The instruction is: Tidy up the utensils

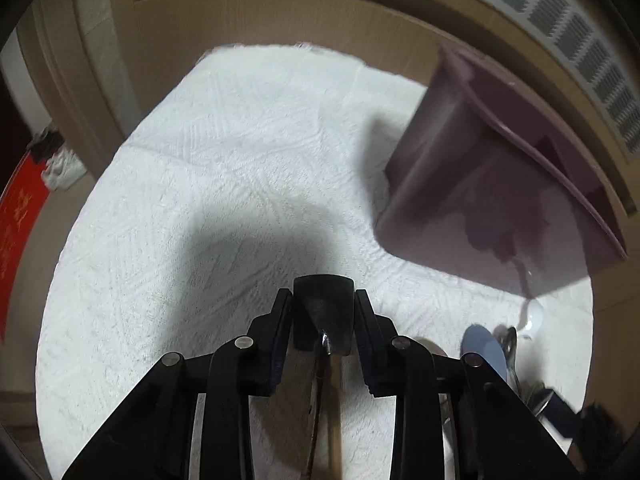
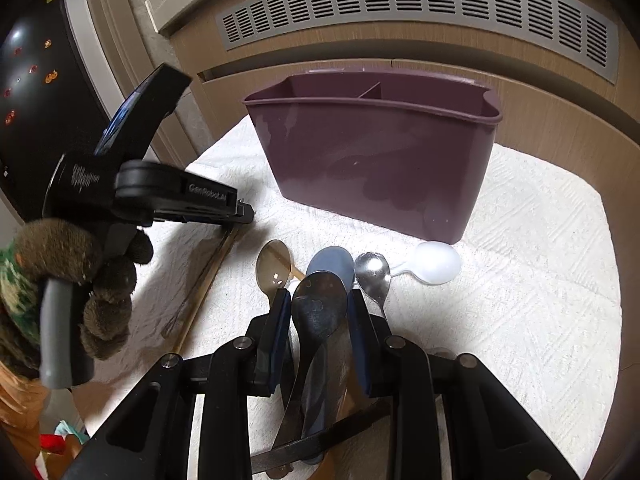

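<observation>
My left gripper point(image 1: 324, 304) is shut on a black-headed utensil point(image 1: 324, 320) whose thin wooden handle point(image 2: 208, 280) slants down over the white cloth. The right wrist view shows that gripper point(image 2: 244, 214) held by a hand in a fuzzy brown glove point(image 2: 108, 280). My right gripper point(image 2: 320, 300) is shut on a dark spoon point(image 2: 320, 312), bowl forward. Just beyond its tips lie a brown see-through spoon point(image 2: 274, 264), a blue spoon point(image 2: 332, 260), a steel spoon point(image 2: 372, 272) and a white spoon point(image 2: 436, 262). The purple divided caddy point(image 2: 372, 160) stands upright behind them.
A white textured cloth point(image 2: 540, 260) covers the surface. A wooden cabinet front with a grey vent grille point(image 2: 420, 4) rises right behind the caddy point(image 1: 480, 184). A dark panel point(image 2: 28, 100) stands at the far left. Bare cloth point(image 1: 220, 160) spreads left of the caddy.
</observation>
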Demonstrator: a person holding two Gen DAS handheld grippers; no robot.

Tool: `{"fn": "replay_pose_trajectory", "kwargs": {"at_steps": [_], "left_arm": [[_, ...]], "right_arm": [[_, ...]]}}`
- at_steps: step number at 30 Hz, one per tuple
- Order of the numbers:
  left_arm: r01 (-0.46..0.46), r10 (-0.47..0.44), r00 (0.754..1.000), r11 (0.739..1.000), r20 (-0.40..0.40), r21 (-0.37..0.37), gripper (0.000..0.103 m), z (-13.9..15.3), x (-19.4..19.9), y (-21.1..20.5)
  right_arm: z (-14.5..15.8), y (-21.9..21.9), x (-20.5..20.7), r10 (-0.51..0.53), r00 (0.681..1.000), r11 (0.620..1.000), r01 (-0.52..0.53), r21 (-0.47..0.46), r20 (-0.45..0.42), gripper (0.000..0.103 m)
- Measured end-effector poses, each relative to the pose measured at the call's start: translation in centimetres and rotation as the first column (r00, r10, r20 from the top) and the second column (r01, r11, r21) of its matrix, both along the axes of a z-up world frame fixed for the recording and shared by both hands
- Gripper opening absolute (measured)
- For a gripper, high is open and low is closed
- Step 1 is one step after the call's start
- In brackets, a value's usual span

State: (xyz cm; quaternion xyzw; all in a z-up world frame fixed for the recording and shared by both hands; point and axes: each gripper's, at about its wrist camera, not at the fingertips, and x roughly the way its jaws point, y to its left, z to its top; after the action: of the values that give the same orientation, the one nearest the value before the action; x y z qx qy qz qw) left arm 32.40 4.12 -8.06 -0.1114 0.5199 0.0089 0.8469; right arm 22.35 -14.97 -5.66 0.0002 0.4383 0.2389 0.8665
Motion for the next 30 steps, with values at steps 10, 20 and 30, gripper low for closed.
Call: {"fn": "replay_pose_trajectory", "kwargs": {"at_steps": [10, 20, 30], "left_arm": [[0.172, -0.191, 0.92, 0.981, 0.342, 0.086, 0.031, 4.5, -9.5, -1.1], [0.176, -0.174, 0.895, 0.984, 0.41, 0.035, 0.002, 6.3, -12.2, 0.5], [0.443, -0.46, 0.86, 0.888, 0.221, 0.122, 0.048, 3.9, -8.7, -1.1]], "right_arm": [[1.9, -0.2, -2.1, 0.008, 0.999, 1.0, -0.008, -0.005, 0.052, 0.026], [4.3, 0.2, -4.0, -0.025, 0.995, 0.998, 0.031, -0.062, 0.099, 0.026], [4.8, 0.2, -5.1, -0.033, 0.992, 0.995, 0.044, -0.094, 0.119, 0.026]]}}
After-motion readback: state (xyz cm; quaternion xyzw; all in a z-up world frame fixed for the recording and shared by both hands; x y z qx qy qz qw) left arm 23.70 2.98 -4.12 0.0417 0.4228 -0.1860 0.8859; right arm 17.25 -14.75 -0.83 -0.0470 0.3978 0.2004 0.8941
